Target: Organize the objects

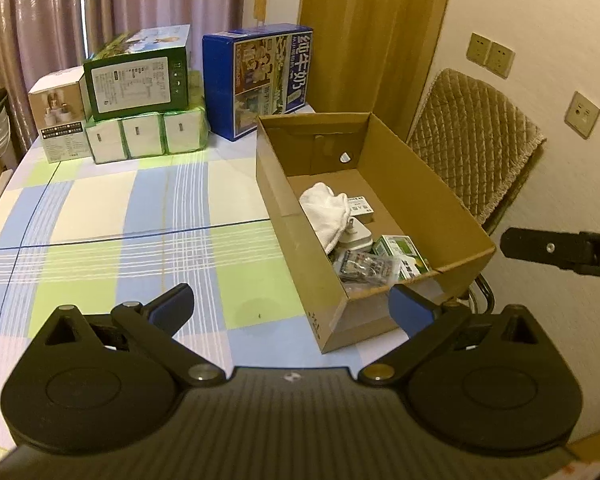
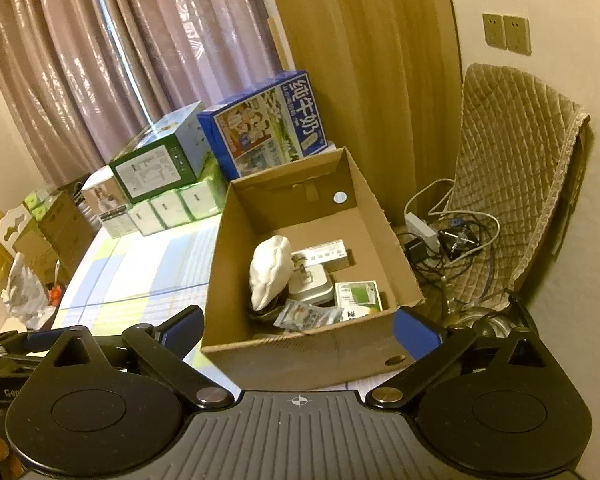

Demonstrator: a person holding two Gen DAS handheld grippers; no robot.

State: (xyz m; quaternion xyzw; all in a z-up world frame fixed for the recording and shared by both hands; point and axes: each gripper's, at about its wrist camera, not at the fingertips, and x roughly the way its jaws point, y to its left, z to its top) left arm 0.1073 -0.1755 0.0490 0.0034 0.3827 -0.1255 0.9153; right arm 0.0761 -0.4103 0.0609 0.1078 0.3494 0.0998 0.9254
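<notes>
Cardboard box (image 2: 300, 352) sits open on the checked bench (image 1: 120, 216), right of centre in the left wrist frame, holding a white cloth (image 2: 270, 272), a white adapter (image 2: 311, 284), a green-and-white packet (image 2: 357, 296) and a clear printed bag (image 2: 307, 316), all bunched at its near end. Both claws are spread wide and grip nothing: the left claw (image 1: 292, 308) low in its frame, the right claw (image 2: 300, 328) straddling the box's near wall. Stacked cartons (image 1: 140, 80) stand upper left
</notes>
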